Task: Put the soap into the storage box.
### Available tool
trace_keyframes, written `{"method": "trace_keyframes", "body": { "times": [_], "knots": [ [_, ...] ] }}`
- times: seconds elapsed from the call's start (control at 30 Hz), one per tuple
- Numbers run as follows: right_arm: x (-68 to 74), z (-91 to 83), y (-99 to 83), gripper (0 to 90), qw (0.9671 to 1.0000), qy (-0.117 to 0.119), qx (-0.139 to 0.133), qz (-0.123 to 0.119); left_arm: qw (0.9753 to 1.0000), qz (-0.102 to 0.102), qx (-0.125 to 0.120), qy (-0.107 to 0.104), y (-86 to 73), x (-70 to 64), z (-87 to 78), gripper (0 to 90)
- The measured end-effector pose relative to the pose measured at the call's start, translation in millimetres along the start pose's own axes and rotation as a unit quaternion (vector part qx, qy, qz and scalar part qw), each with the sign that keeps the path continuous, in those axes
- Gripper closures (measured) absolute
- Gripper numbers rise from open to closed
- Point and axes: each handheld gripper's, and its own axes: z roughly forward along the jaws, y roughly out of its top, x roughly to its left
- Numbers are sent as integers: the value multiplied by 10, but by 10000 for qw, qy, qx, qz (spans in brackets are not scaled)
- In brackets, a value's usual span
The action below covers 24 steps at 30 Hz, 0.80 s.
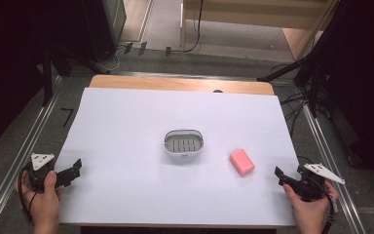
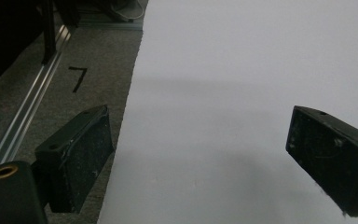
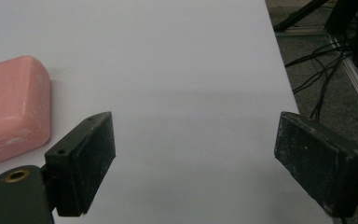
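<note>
Soap dish (image 1: 184,143) in high view

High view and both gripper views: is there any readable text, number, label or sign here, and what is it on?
"7": a black mark on the grey floor left of the table, seen in the left gripper view and the high view.
Pink soap: no lettering can be made out.
Slotted dish: no lettering can be made out.
</note>
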Motion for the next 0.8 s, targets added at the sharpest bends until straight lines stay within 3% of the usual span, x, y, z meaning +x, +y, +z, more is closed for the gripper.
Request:
{"method": "trace_keyframes", "body": {
  "times": [0.23,0.4,0.53,0.6,0.7,0.8],
  "knots": [
    [192,-30,85,206,9997,74,-144,-187,10000,0,25,33,3,3,2,77],
    [251,-46,114,269,9994,71,-137,-298,10000,23,40,20,3,0,5,77],
    [315,-53,140,346,9983,-65,-99,-571,10000,34,37,33,2,-7,8,77],
    [320,-47,165,401,9975,103,-118,-694,10000,39,38,35,2,-8,8,77],
    [320,-27,217,436,9949,569,-10,-838,10000,45,48,48,2,-10,8,77],
    [369,-10,266,425,9932,619,217,-957,9999,75,63,56,4,-16,10,77]
  ]
}}
